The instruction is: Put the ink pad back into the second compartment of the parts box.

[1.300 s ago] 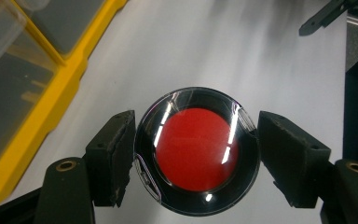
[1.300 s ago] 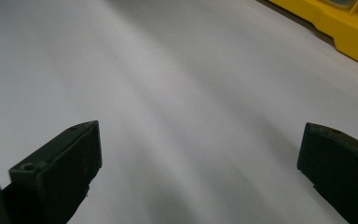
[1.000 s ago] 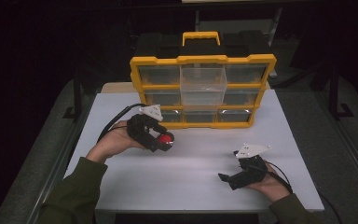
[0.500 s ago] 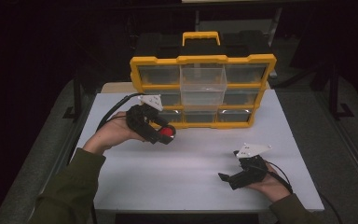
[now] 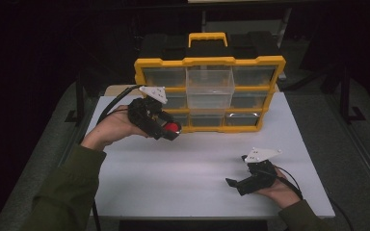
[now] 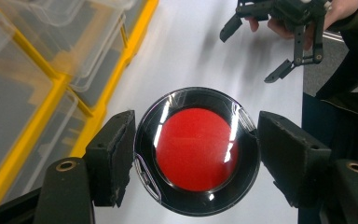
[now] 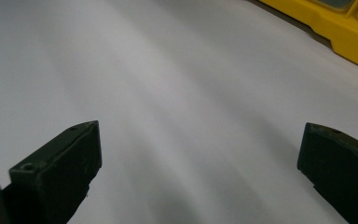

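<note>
A person sits at a white table [image 5: 183,173], a two-jaw gripper in each hand. The left gripper [image 5: 171,131] hangs in the air above the table's left half, just in front of a yellow plastic organiser case with clear pull-out drawers [image 5: 209,94] that stands upright at the far edge. Its jaws are closed on a small round container with a black rim, a clear lid and a red disc inside [image 6: 196,150]; the two black pads [image 6: 114,156] press on its left and right sides, and the container faces the gripper's camera. In the high view the same red container [image 5: 173,128] shows at the gripper's tip, level with the case's bottom row of drawers, near its left end, clear of the tabletop. One clear drawer [image 5: 209,86] in the upper middle of the case stands pulled out.

The right gripper [image 5: 237,183] rests low at the table's near right, well apart from the case. Its jaws stand wide apart with nothing between them, over bare white tabletop.
</note>
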A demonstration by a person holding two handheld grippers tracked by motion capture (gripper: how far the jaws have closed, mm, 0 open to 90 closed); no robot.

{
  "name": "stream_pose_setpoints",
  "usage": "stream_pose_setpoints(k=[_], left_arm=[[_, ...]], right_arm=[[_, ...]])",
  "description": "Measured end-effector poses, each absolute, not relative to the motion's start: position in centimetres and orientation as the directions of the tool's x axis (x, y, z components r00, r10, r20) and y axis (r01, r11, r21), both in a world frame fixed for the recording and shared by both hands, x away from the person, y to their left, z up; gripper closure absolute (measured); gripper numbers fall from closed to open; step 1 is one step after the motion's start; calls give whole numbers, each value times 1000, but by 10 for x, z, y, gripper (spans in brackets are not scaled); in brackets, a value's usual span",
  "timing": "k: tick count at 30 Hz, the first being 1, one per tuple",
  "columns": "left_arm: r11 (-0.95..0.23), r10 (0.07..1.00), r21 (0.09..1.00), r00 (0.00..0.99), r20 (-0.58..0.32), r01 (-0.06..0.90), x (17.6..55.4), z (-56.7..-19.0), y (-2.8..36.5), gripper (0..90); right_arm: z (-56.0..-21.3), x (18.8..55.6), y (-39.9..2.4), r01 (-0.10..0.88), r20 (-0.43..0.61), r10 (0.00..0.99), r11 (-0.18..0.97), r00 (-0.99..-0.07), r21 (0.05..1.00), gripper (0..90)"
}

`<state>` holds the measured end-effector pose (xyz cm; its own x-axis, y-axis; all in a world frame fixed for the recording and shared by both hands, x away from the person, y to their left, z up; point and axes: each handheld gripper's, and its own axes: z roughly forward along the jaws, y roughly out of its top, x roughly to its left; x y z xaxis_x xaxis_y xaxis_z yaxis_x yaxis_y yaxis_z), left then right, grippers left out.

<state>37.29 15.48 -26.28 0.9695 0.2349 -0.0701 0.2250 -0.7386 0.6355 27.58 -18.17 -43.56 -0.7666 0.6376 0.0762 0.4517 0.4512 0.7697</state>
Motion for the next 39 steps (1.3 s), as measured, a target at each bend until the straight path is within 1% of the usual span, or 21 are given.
stream_pose_setpoints(k=[24,39], left_arm=[[-723,216,662,975,-56,198,376,-218,151,294],[-723,218,666,976,-28,181,380,-193,149,294]], right_arm=[[-435,275,-182,448,76,635,450,-769,773,0],[-435,274,-182,450,78,634,451,-769,771,0]])
